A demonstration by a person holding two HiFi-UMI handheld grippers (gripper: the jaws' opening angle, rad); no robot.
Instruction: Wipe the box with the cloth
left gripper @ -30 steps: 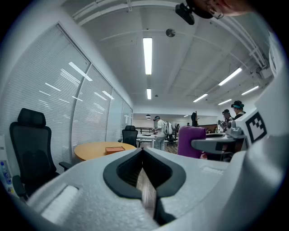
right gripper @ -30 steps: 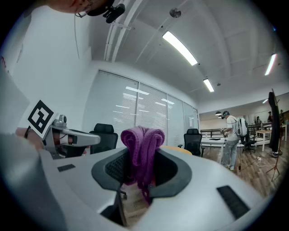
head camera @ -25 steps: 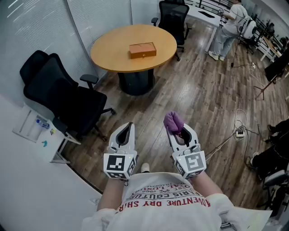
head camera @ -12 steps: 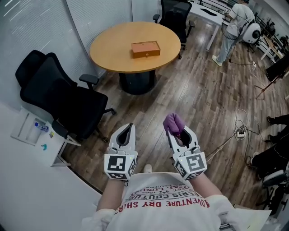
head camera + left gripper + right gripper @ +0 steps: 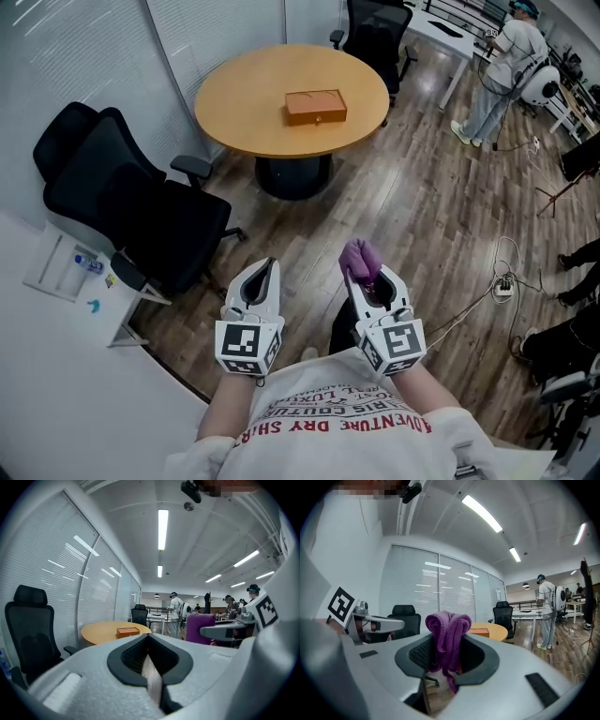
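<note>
Two grippers | left gripper point(image 5: 269, 265): jaws pressed together, nothing between | right gripper point(image 5: 364, 278): jaws clamped on one purple cloth point(image 5: 359, 257) | one box point(image 5: 316, 106) on one round table point(image 5: 239, 98), well ahead of both jaws

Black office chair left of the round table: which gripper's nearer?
Left. The left gripper is just right of the black office chair; the right gripper, holding a purple knitted cloth, sits beyond it.

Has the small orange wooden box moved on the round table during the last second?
No. The orange box sits just right of centre on the round wooden table, as before; only the camera shifted.
</note>
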